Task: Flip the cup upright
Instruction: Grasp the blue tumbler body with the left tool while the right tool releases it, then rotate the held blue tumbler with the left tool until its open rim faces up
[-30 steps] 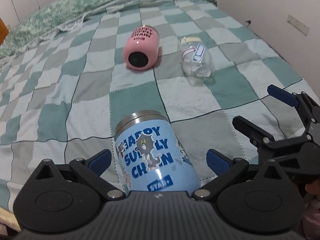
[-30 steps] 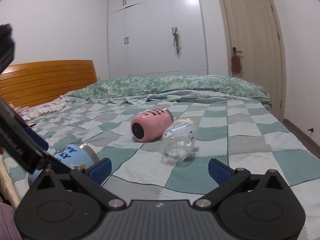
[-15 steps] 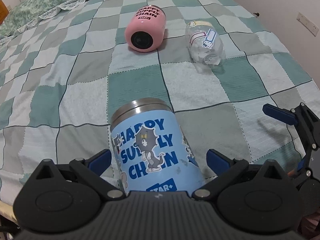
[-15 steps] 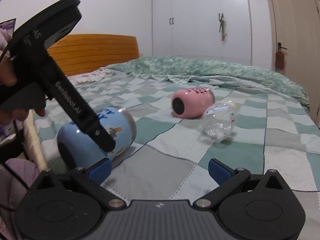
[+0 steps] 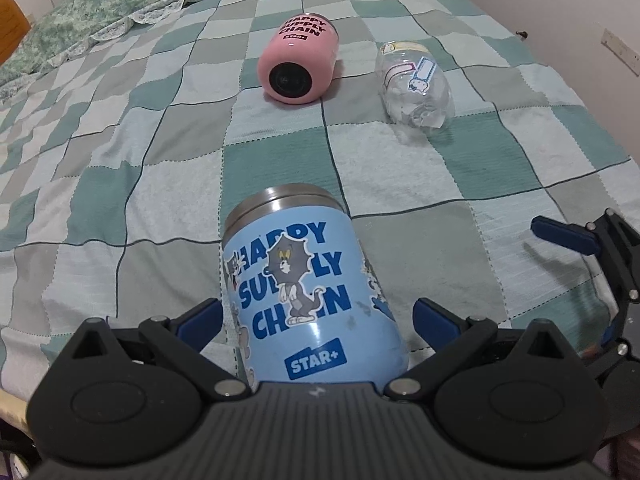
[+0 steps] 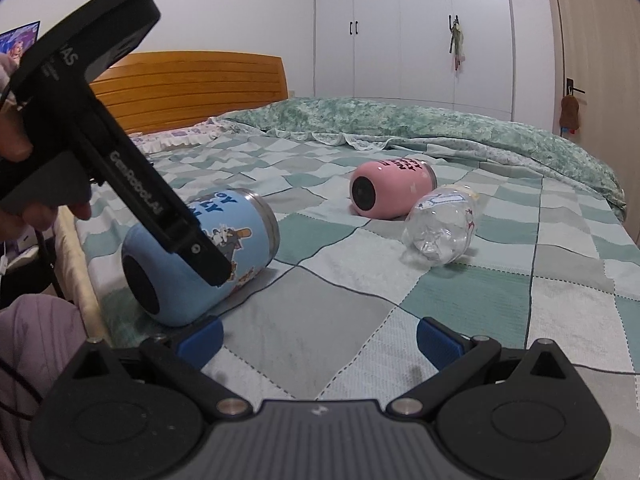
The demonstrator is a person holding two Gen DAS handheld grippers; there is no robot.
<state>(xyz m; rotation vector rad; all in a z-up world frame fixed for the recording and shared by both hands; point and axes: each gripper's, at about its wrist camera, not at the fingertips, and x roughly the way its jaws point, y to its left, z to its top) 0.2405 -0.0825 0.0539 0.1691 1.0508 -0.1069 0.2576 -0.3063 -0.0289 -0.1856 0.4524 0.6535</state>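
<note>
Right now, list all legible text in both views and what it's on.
"HAPPY SUPPLY CHAIN" and "STAR+": blue cup, lying on its side; a cat sticker covers some letters.
"HAPPY SUPPLY CHAIN" and "STAR+": pink cup, also on its side.
"GenRobot.AI": side of the left gripper, seen from the right wrist view.
Label on the clear plastic bottle: too small to read.
Partial letters near the left gripper's top: unreadable.

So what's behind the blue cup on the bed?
Behind the blue cup lie a pink cup and a clear bottle, both on their sides. Inside the blue cup can't be seen.
</note>
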